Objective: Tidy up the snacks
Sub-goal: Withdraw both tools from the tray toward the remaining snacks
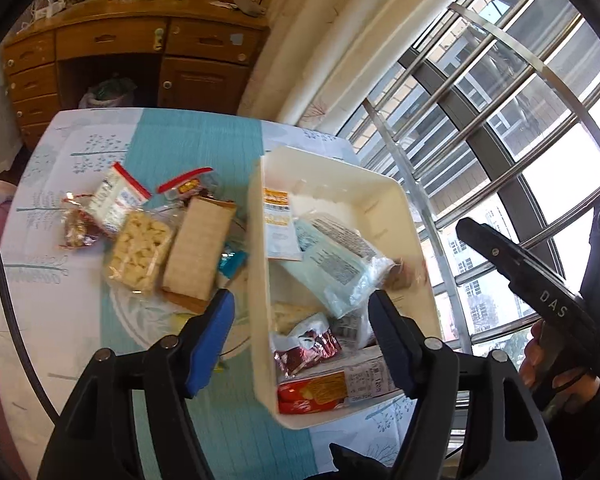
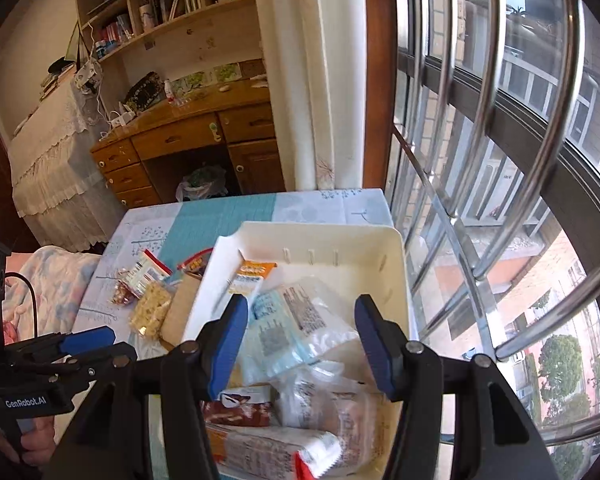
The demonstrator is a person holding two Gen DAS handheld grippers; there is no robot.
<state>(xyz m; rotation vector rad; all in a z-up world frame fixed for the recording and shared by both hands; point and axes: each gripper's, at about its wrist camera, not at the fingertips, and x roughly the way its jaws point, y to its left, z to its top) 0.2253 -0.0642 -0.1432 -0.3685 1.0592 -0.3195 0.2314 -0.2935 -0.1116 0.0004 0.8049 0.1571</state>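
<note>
Right claw (image 2: 302, 344) above snack bin (image 2: 396, 248)

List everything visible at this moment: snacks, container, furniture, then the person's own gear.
bin: one, cream plastic, on the table's window side
packets in the bin: several, pale blue, orange, dark red, red and clear, piled loosely
packets on the table: about six, red-and-white, clear, brown and teal, left of the bin
tablecloth: one, white and teal, covering the table
desk: one, brown wood with drawers, behind the table
shelves: one unit, wood, above the desk
curtain: one, cream, beside the window
window bars: several, metal, right side
left gripper: black with blue pads, open, empty, above the bin's left wall
right gripper: black with blue pads, open, empty, over the bin
</note>
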